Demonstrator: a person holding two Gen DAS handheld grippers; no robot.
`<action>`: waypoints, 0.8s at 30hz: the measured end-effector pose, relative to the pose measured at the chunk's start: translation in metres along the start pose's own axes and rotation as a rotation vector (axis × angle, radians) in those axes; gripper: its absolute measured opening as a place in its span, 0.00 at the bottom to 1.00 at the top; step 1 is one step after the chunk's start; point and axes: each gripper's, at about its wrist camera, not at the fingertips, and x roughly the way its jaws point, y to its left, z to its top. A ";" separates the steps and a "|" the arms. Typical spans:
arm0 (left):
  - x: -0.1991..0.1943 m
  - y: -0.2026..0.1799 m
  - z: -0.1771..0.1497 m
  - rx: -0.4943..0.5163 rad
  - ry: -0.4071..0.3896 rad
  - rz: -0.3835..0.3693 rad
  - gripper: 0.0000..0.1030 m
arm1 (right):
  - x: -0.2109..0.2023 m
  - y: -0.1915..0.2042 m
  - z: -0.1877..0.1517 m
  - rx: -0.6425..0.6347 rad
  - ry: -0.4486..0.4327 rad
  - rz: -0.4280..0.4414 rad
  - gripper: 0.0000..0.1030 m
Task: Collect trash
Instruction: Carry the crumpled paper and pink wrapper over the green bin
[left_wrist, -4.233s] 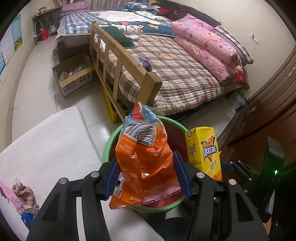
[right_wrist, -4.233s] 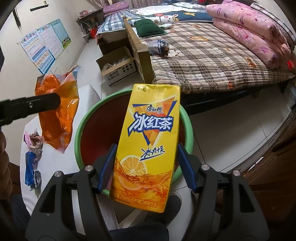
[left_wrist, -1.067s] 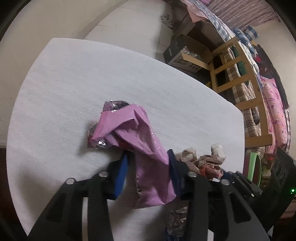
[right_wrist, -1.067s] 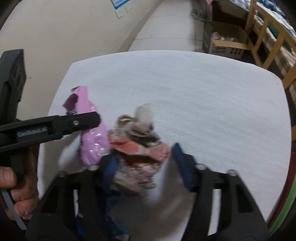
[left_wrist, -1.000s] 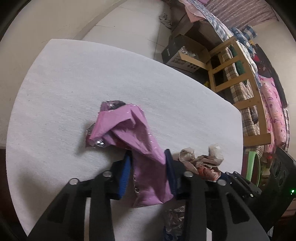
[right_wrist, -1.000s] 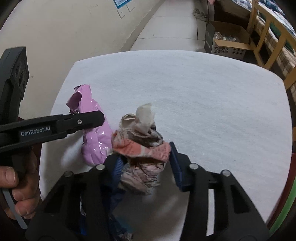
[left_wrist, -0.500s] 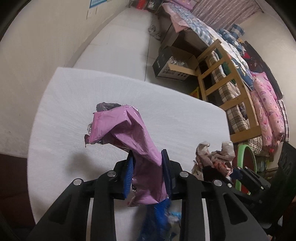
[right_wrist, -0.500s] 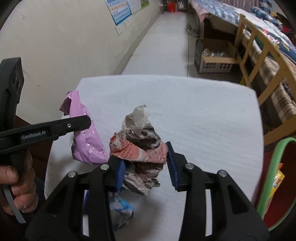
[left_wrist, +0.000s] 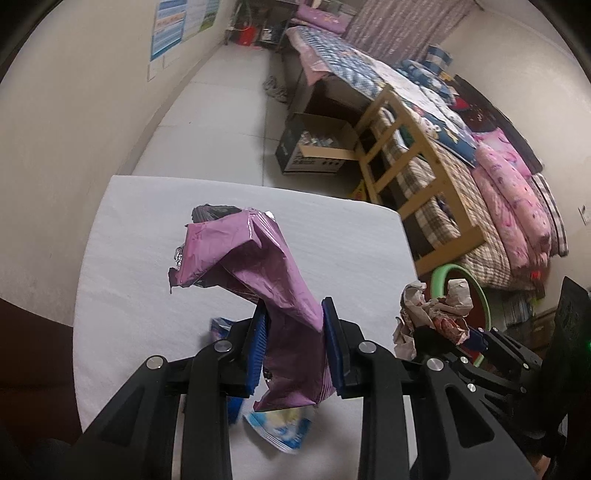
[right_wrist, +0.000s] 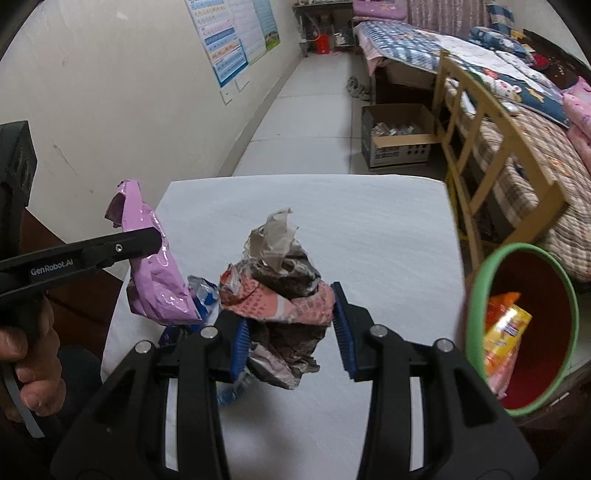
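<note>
pink wrapper (left_wrist: 273, 291): glossy, crumpled | paper wad (right_wrist: 284, 291): crumpled, printed

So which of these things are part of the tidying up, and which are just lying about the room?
Part of the job:
- pink wrapper, held in the left gripper
- crumpled paper wad, held in the right gripper
- blue wrapper on the table
- green bin

Just lying about:
- cardboard box
- bed
- wall poster

Two hand-held grippers: left (left_wrist: 293, 343), right (right_wrist: 290, 330). One pink wrapper (left_wrist: 266, 280), one crumpled wad (right_wrist: 280, 291), one blue wrapper (left_wrist: 280, 430) near the bench's (right_wrist: 369, 236) near edge. One bin (right_wrist: 480, 280) holding two packets (right_wrist: 504, 328). One box (right_wrist: 399, 138), one bed (right_wrist: 532, 129).
</note>
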 end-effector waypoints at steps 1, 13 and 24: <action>-0.001 -0.007 -0.003 0.012 0.004 -0.010 0.25 | -0.006 -0.004 -0.004 0.006 -0.006 -0.007 0.37; -0.005 -0.083 -0.022 0.129 0.015 -0.042 0.25 | -0.056 -0.059 -0.033 0.079 -0.058 -0.068 0.37; 0.018 -0.156 -0.021 0.234 0.043 -0.081 0.25 | -0.084 -0.134 -0.039 0.178 -0.098 -0.126 0.37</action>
